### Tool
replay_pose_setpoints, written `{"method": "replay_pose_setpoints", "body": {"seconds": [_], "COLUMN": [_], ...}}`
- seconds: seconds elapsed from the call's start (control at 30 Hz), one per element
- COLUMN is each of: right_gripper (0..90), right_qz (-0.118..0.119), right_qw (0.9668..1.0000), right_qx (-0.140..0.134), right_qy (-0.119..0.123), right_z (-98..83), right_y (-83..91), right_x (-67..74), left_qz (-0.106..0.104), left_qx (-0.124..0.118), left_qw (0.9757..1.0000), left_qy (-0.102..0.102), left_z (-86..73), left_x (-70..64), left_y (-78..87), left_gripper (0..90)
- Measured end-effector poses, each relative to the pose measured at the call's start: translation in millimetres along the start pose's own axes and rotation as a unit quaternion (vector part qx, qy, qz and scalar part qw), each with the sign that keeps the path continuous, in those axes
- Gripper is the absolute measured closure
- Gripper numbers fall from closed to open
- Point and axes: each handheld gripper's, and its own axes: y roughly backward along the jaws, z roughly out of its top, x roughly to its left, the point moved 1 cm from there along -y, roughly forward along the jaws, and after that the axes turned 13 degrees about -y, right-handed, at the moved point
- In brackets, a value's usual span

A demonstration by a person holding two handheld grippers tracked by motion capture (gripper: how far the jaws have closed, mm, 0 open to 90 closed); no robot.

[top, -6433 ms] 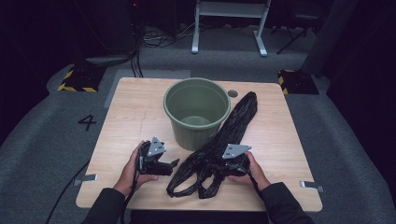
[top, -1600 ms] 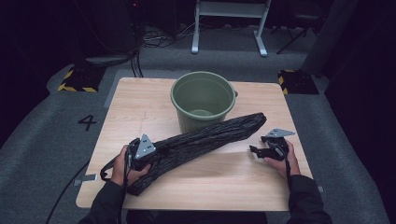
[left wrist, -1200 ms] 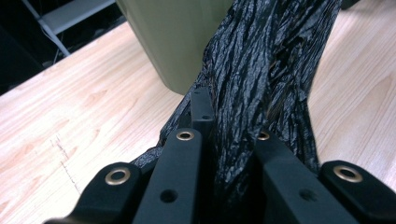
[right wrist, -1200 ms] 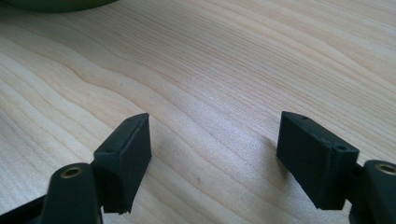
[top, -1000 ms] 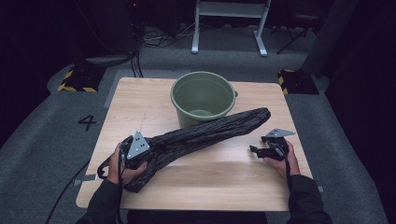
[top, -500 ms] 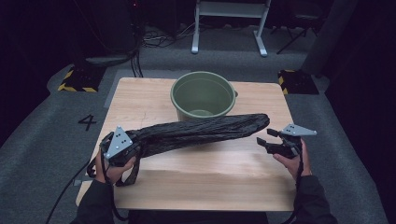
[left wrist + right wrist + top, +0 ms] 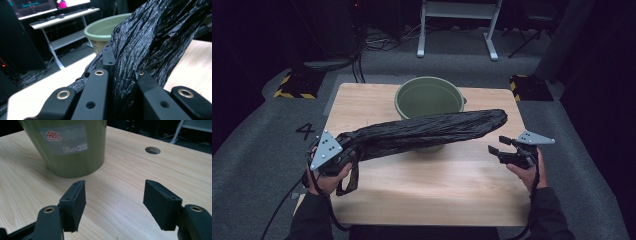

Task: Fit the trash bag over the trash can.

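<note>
A long, crumpled black plastic bag [image 7: 427,131] stretches level above the table, across the front of the green bucket [image 7: 430,79]. My left gripper [image 7: 343,150] is shut on the bag's left end and holds it up. In the left gripper view the bag [image 7: 155,37] is pinched between the jaws of that gripper [image 7: 122,75], with the bucket [image 7: 105,30] behind. My right gripper [image 7: 498,145] hovers at the table's right, below the bag's free end. It is open and its jaws have just been closing a little with nothing between them. The right gripper [image 7: 115,195] faces the bucket's wall [image 7: 75,150].
The wooden table [image 7: 437,190] has a round hole [image 7: 152,150] in its top beyond the bucket. A loose strip of the bag hangs by my left hand [image 7: 353,172]. A white desk frame [image 7: 457,30] and cables stand on the floor behind the table.
Both hands have risen. The left one has lifted the bag off the table and pulled it left. The right gripper has moved up and to the right, away from the bag.
</note>
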Motion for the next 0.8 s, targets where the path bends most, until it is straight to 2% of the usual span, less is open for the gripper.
{"method": "replay_pose_setpoints", "body": {"seconds": [0.2, 0.37, 0.53, 0.63, 0.7, 0.8], "right_gripper": [34.4, 34.4, 34.9, 35.4, 35.5, 35.5], "right_qz": [0.003, 0.000, 0.013, 0.027, 0.041, 0.050], "right_qw": [0.9999, 0.9996, 0.9977, 0.9955, 0.9940, 0.9920], "right_qx": [-0.010, -0.021, -0.055, -0.080, -0.089, -0.097], "right_qy": [0.009, 0.019, 0.037, 0.043, 0.048, 0.063], "right_z": [10.0, 22.9, 50.1, 70.6, 83.9, 103.2], "right_y": [10.1, 18.4, 33.4, 40.8, 42.8, 40.0], "right_x": [2.9, 4.3, 15.6, 24.6, 32.5, 46.8], "left_qz": [0.024, 0.043, 0.061, 0.072, 0.079, 0.089], "left_qx": [-0.004, 0.013, 0.032, 0.042, 0.051, 0.067], "left_qw": [0.9997, 0.9990, 0.9976, 0.9965, 0.9955, 0.9937], "left_qy": [0.003, -0.002, -0.002, 0.000, -0.002, -0.013], "left_z": [6.0, 7.9, 5.3, 4.1, 3.4, 3.3], "left_x": [13.6, 24.4, 32.8, 37.0, 39.1, 40.7], "left_y": [7.3, 8.4, 2.3, -1.5, -3.8, -8.7], "left_gripper": [88.4, 88.4, 88.4, 88.4, 88.4, 88.4]}}
